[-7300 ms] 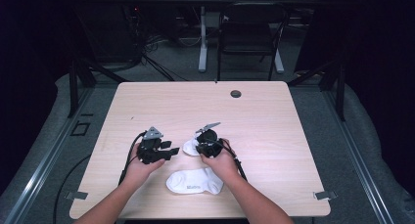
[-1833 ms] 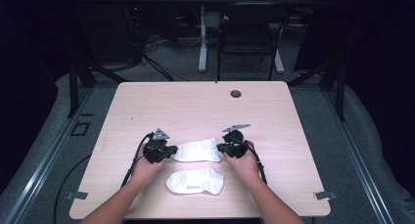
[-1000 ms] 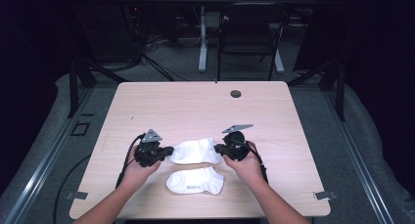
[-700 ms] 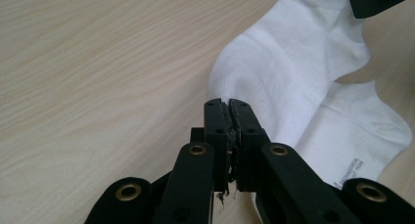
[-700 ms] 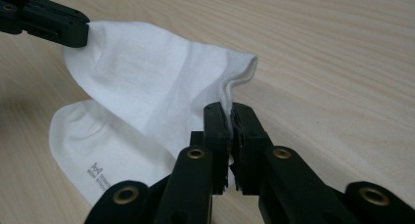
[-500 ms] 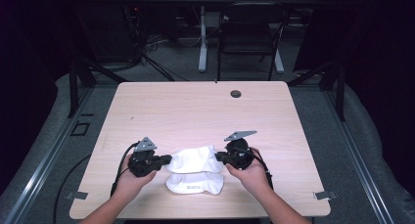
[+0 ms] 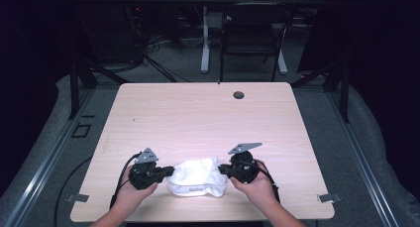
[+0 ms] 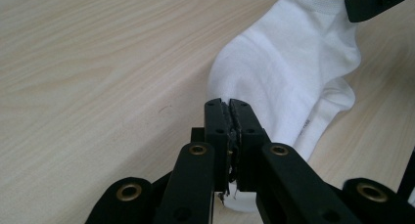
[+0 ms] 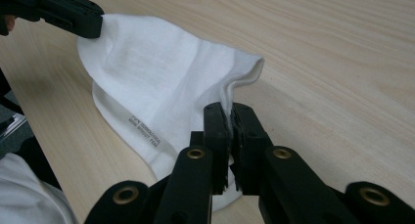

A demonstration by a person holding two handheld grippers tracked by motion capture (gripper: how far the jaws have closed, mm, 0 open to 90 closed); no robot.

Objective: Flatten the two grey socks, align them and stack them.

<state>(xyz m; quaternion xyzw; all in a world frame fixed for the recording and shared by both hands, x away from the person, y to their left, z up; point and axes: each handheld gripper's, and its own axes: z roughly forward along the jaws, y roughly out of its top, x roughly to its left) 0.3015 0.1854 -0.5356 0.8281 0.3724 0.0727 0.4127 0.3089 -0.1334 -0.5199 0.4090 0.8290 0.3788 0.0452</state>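
The left gripper [image 8: 230, 104] has its jaws pressed together on the edge of the upper white sock [image 8: 288, 62], a thin fold of fabric caught between the two black tips. Ahead of those jaws the sock runs off toward the far end, where the tip of the right gripper [image 8: 377, 1] clamps the opposite end.

The right gripper [image 9: 228, 109] is likewise closed, its jaws pinching a raised ridge of the upper white sock [image 9: 161, 72] at the cuff end. Beyond its jaws the cloth sags away to the far corner, where the left gripper [image 9: 73, 13] grips it.

Under the held sock, just below both sets of jaws, lies the lower white sock [image 9: 142, 131] flat on the counter [image 9: 342, 48] (a line of small printed text runs along its edge). The two socks overlap almost wholly.

In the high view the left gripper [image 7: 168, 171] and right gripper [image 7: 223, 169] sit at either end of the sock pile [image 7: 195, 176], near the counter's [image 7: 198, 113] front edge, each held in a hand.
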